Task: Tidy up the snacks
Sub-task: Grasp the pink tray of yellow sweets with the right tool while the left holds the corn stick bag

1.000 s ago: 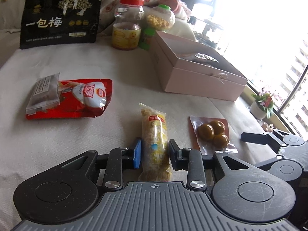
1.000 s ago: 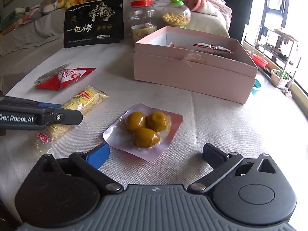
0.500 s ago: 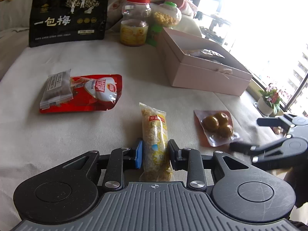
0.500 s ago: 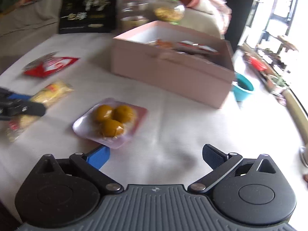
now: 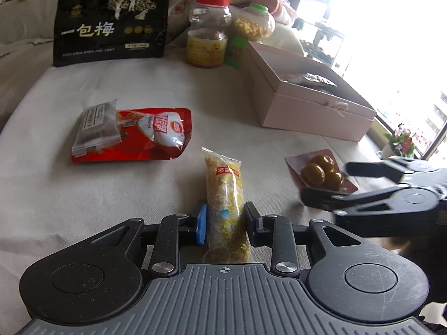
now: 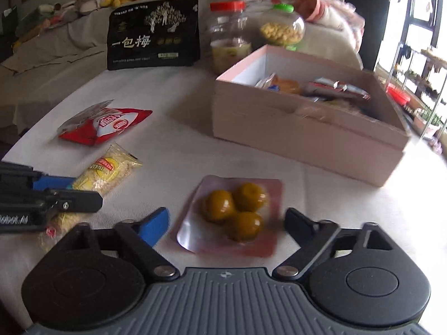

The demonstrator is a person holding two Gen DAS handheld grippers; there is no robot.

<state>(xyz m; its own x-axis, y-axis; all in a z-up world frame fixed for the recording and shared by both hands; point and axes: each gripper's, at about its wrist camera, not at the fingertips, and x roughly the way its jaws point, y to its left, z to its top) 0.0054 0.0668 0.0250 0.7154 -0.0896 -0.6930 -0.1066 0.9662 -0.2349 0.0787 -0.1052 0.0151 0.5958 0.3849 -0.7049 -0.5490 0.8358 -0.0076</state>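
My left gripper (image 5: 225, 224) is clamped on the near end of the long yellow snack pack (image 5: 225, 192), blue pad on one side, black pad on the other, both pressing the wrapper. The pack lies lengthwise on the cloth-covered table (image 5: 83, 195), pointing away from me.

My right gripper (image 6: 226, 224) is wide but its jaws are closing. The vacuum pouch with three green-brown fruits (image 6: 233, 212) sits between the fingers; the pads don't touch it, a gap shows on both sides. Pouch lies flat on the table. In the left view the right gripper (image 5: 327, 184) straddles the same pouch (image 5: 321, 171) from the side.

Red snack bag (image 5: 151, 134) with a grey-clear packet (image 5: 96, 125) lying across its left part, further back on the left. Pink box (image 6: 307, 128), lid off, stands well apart behind the pouch, with several wrapped snacks inside. Black bag with gold print (image 6: 153, 33) stands at the back, beside a red-lid jar (image 6: 229, 36) and a green-lid jar (image 6: 282, 28) of yellow balls.
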